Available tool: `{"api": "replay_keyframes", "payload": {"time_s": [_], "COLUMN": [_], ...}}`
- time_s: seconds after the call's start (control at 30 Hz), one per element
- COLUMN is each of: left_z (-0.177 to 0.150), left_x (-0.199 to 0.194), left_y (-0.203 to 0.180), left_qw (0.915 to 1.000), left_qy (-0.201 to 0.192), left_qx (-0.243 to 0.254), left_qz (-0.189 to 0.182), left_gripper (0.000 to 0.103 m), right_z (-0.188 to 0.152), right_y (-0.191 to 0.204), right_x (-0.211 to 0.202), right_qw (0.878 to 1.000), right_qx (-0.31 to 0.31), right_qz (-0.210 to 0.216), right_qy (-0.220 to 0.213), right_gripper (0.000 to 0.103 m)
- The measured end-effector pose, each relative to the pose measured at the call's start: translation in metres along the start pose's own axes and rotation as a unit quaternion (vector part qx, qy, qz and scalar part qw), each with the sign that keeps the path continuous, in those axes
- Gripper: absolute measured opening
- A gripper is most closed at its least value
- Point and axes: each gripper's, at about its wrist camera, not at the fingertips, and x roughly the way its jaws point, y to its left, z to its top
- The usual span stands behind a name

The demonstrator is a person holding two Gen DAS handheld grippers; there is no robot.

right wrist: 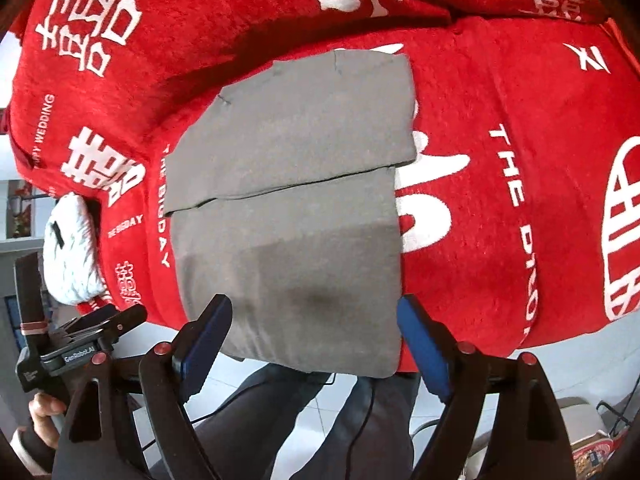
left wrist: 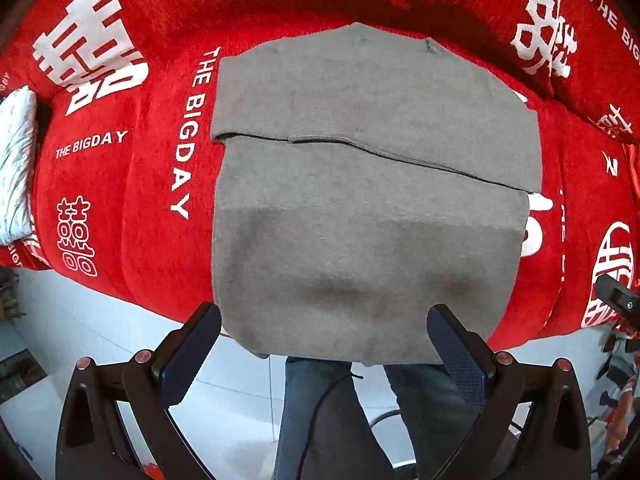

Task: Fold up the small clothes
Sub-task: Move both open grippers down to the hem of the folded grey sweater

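One fold at least looked finished: the grey garment [left wrist: 372,200] lay flat on the red blanket [left wrist: 132,184], its far part doubled over so that a straight edge crossed the cloth from side to side, and its near end reached the blanket's front edge, just overhanging it. The left gripper [left wrist: 324,344] hung above that near end with its jaws spread wide and nothing between them; the right gripper [right wrist: 316,340] likewise stood open over the same end, its pads clear of the cloth. By my judgement the piece was a tidy rectangle, and what remained was perhaps one more fold to halve it, or setting it aside. A white bundle [left wrist: 16,164] lay at the blanket's far left; whether it was another garment awaiting folding I could not tell.
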Motion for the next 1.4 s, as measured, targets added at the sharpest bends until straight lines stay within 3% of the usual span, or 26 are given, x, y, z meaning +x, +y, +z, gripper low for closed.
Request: {"api": "replay_keyframes", "payload": {"time_s": [0.37,0.5,0.9,1.2,1.4], "left_z": [-0.015,-0.020,-0.062,-0.084,-0.091], "left_x": [0.000,0.004,0.044,0.072,0.086], "left_y": [-0.010,-0.007,0.045,0.086,0.091], "left_qw": [0.9999,0.9997,0.9992,0.9997,0.9994], "left_qy": [-0.006,-0.008,-0.016,-0.019,-0.026], "left_qx": [0.011,0.020,0.034,-0.001,0.007], "left_qz": [-0.008,-0.013,-0.015,-0.018,-0.020], "left_gripper": [0.103,0.103,0.103,0.103,0.103], "right_z": [-0.007,-0.015,-0.065,-0.098,-0.115], "right_y": [0.004,-0.001,-0.012,-0.006,-0.013], "right_x": [-0.004,0.005,0.053,0.084,0.091], "right_qw": [1.000,1.000,0.993,0.992,0.991], "right_qx": [-0.015,0.007,0.117,0.119,0.124], "right_qz": [-0.008,-0.006,-0.001,-0.021,-0.031], "right_qy": [-0.003,0.006,0.027,0.039,0.033], "right_gripper": [0.087,0.087,0.087,0.087,0.087]}}
